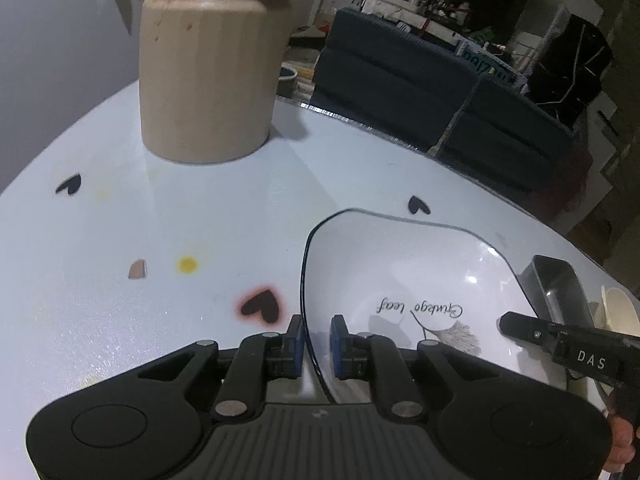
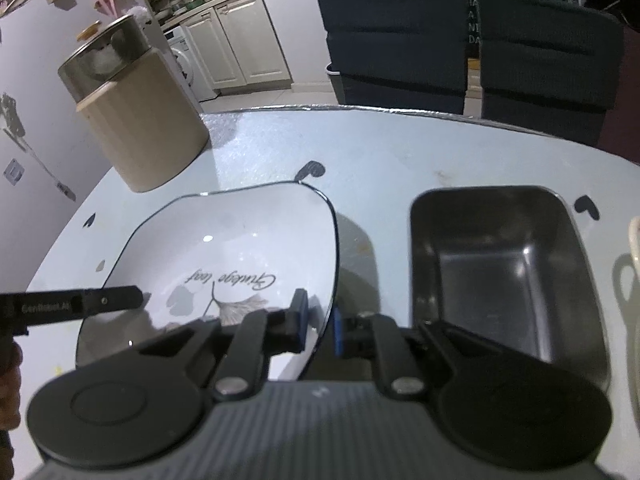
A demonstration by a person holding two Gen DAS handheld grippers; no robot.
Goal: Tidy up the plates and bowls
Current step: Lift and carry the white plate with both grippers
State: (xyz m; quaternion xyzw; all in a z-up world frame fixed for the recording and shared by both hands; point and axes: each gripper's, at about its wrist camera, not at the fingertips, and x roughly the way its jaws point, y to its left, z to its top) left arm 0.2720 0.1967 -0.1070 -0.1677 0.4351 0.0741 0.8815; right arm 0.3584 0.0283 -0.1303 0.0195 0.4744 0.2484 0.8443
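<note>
I see the white plate [image 2: 240, 248] with a dark rim and a leaf print lying on the pale table [image 1: 180, 220], and I take it as my landmark. My left gripper [image 1: 316, 344] is clenched on its left rim, my right gripper [image 2: 318, 324] on its right rim. Just right of the plate stands a black rectangular dish [image 2: 508, 276]. Behind the plate, to the left, stands a beige canister [image 2: 148, 128]; two dark chairs [image 2: 400, 40] are beyond the table
</note>
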